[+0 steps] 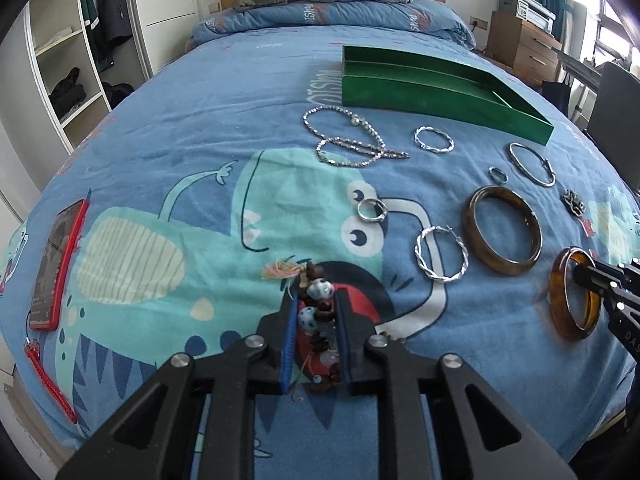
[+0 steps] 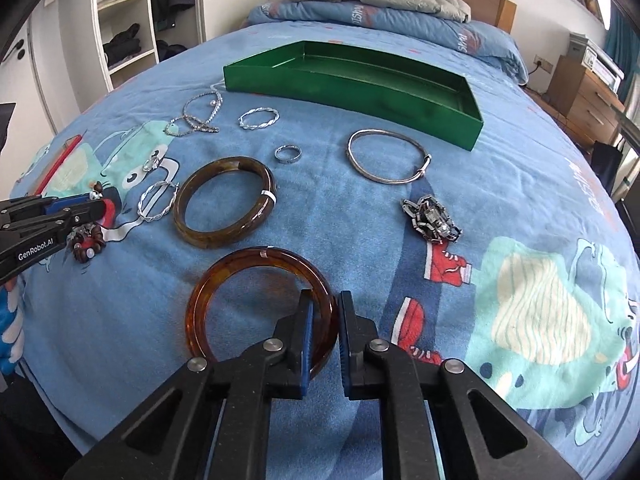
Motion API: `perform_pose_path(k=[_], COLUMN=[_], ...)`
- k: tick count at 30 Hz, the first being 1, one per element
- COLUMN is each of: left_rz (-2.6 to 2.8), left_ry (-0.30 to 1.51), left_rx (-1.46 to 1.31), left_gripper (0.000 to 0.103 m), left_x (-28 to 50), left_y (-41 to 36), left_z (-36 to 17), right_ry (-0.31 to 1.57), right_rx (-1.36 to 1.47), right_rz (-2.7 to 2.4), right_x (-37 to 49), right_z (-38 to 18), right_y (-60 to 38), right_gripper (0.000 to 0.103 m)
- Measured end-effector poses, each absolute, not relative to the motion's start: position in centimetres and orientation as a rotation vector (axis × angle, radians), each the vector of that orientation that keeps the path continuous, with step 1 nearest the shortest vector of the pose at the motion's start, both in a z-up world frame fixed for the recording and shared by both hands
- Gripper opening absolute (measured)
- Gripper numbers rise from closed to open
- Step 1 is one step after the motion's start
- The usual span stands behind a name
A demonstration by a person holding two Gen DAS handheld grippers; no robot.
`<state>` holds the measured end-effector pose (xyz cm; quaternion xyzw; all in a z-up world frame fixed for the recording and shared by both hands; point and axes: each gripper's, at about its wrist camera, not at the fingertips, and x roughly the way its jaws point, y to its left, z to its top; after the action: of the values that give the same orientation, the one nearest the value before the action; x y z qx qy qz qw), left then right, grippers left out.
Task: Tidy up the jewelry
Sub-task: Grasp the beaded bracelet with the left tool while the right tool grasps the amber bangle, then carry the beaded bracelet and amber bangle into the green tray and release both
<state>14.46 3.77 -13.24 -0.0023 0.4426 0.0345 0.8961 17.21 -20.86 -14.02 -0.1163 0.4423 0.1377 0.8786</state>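
Observation:
On the blue cartoon bedspread, my left gripper (image 1: 315, 295) is shut on a beaded bracelet (image 1: 320, 290) of brown, white and blue beads with a pink tassel; the beads sit between the blue pads. In the right wrist view this gripper (image 2: 96, 204) is at the left edge, with the beads (image 2: 86, 246) bunched under it. My right gripper (image 2: 325, 297) is shut on the right rim of an amber bangle (image 2: 224, 280), one finger inside the ring and one outside. The left wrist view shows the right gripper (image 1: 576, 270) on the bangle (image 1: 560, 300). A green tray (image 2: 320, 88) lies further back.
Loose jewelry lies between the grippers and the tray: a dark brown bangle (image 2: 224, 208), a silver bangle (image 2: 386, 156), a silver ring (image 2: 288, 154), a chain-link bracelet (image 2: 432, 220), twisted hoops (image 2: 158, 202), and a rhinestone chain (image 2: 196, 120). A red phone (image 1: 58, 268) lies far left.

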Motion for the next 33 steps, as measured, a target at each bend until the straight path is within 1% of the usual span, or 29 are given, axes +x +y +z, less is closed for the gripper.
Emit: perform_pose_path(k=[8, 20, 26, 33], left_rz=[0.084, 0.091, 0.082, 0.052], left_ry=[0.862, 0.765, 0.719, 0.676], left_rx=[-0.008, -0.021, -0.032, -0.044], left_gripper=[0.016, 0.016, 0.016, 0.016], left_x=[12.4, 10.4, 11.0, 13.7], left_y=[4.6, 5.3, 5.4, 5.2], left_z=[-10.4, -5.3, -2.7, 0.3], right_ry=[0.851, 0.700, 0.625, 0.560], right_rx=[-0.219, -0.180, -0.137, -0.093], right_rz=[0.226, 0.191, 0.196, 0.202], right_x=[14.5, 11.3, 11.1, 13.3], right_z=[-11.4, -4.9, -1.5, 2.0], right_y=[-21.9, -23.0, -23.3, -23.6], right_gripper=[0.010, 0.010, 0.010, 0.010])
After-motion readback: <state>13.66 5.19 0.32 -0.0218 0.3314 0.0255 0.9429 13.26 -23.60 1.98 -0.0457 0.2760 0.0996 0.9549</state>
